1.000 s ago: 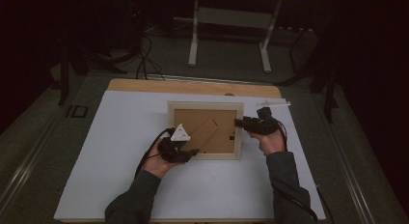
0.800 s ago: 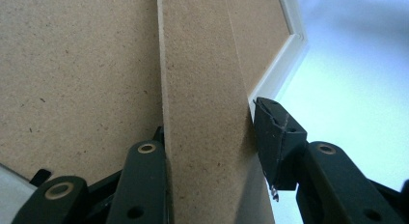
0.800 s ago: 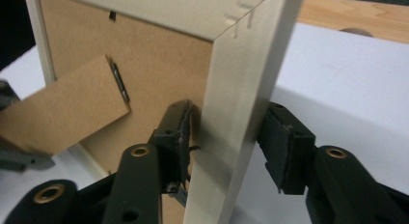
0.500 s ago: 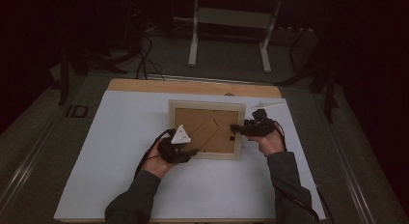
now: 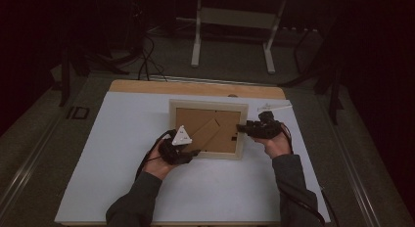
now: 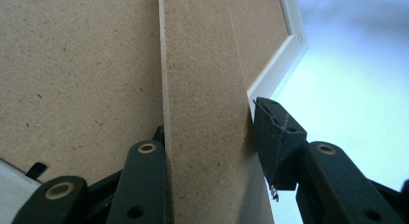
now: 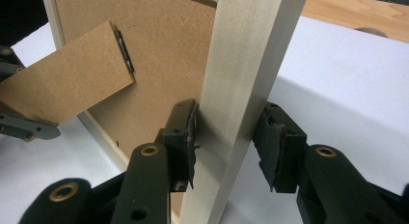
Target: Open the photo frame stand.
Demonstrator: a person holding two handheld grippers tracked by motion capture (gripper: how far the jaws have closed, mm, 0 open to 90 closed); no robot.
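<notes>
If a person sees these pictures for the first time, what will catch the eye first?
Probably the picture frame, lying face down in the middle of the white table, its brown back and stand upward. The left gripper clamps the stand at the frame's near left corner, and the right gripper closes on the pale right rail. Around the table, the room is dark.
</notes>
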